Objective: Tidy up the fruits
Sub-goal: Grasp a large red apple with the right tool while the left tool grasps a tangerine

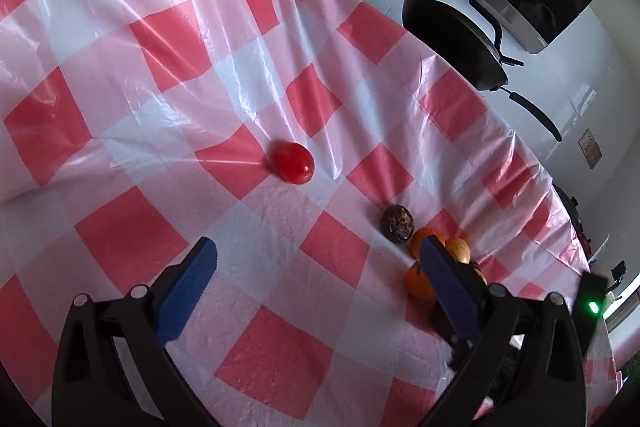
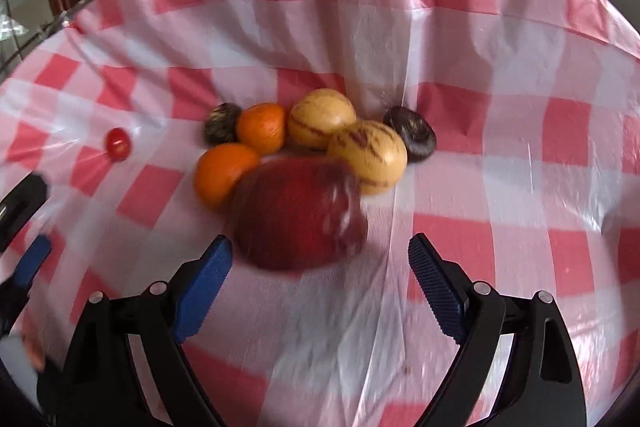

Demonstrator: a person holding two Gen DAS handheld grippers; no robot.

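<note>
The right gripper [image 2: 320,259] stands wide with nothing between its blue ribbed pads [image 2: 206,281], angled down over the pink-and-white checked plastic tablecloth [image 2: 500,187]. Just ahead of its fingertips, roughly centred between them, lies a large dark-red round apple [image 2: 298,213], blurred in this view. Beyond the apple, touching or nearly touching one another, sit two small orange mandarins [image 2: 226,173], two pale-yellow melons with purple streaks [image 2: 368,155] and two dark wrinkled passion fruits [image 2: 412,133]; a small glossy red tomato [image 2: 118,143] lies apart, far to the gripper's left. The left gripper [image 1: 320,267] is also wide and empty, with that tomato ahead of it and the cluster half hidden behind its right finger. The apple looks like the heaviest piece, firm and smooth-skinned, so it should tolerate a solid squeeze across its widest girth, though the waxy skin and the slick cloth may let it roll or slide. The mandarins will give a little under pressure. The tomato seems the most fragile and wants a light pinch at its middle. The passion fruits look light and stiff.
</note>
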